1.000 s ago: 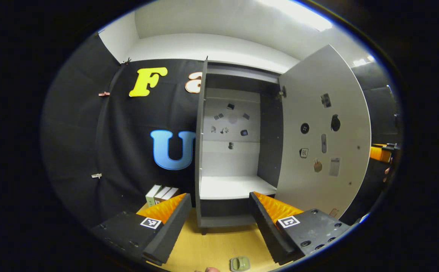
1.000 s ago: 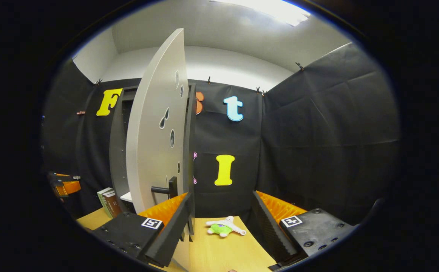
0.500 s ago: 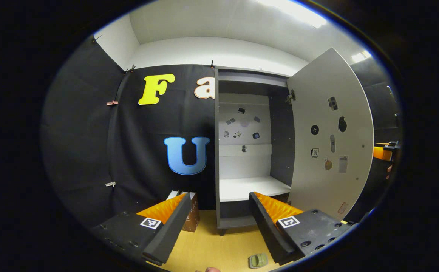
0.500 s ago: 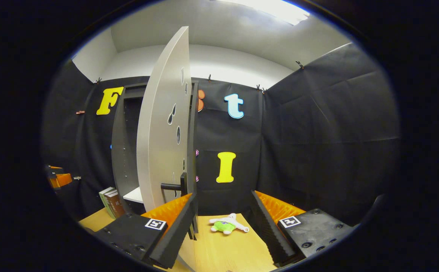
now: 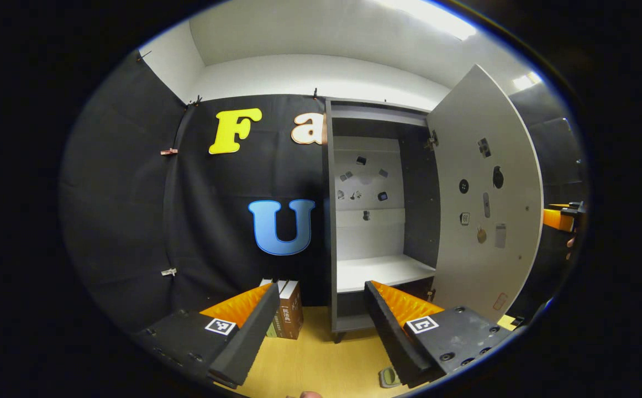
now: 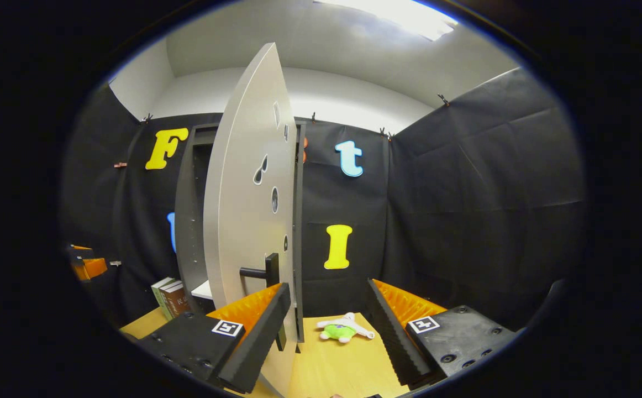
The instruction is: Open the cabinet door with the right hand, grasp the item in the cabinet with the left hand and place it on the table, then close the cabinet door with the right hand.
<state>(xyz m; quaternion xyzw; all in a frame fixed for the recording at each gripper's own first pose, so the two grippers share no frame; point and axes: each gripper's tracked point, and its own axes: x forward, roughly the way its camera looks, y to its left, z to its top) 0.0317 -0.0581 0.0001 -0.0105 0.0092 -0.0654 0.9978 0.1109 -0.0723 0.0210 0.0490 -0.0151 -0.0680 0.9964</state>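
The grey cabinet [image 5: 332, 221] stands open, its white shelf [image 5: 382, 271] bare. Its door [image 5: 487, 199] is swung out to the right. My left gripper [image 5: 322, 286] is open and held back from the cabinet, above the table. A small pale green object [image 5: 390, 377] lies on the table, half hidden behind my right-hand finger. In the right gripper view the door [image 6: 249, 221] is seen nearly edge-on, with its dark handle [image 6: 259, 272] just above my left-hand finger. The right gripper [image 6: 325, 286] is open with nothing between its fingers; whether it touches the door I cannot tell.
Books [image 5: 287, 316] stand on the wooden table [image 5: 321, 365] left of the cabinet. A green and white plush toy [image 6: 345, 329] lies on the table right of the door. The other gripper shows far right [image 5: 561, 218] and far left [image 6: 86, 266]. Black cloth walls close in.
In the left gripper view the cabinet has drifted right and the books have come out from behind the finger. In the right gripper view the door and handle have shifted right, closer to my left-hand finger.
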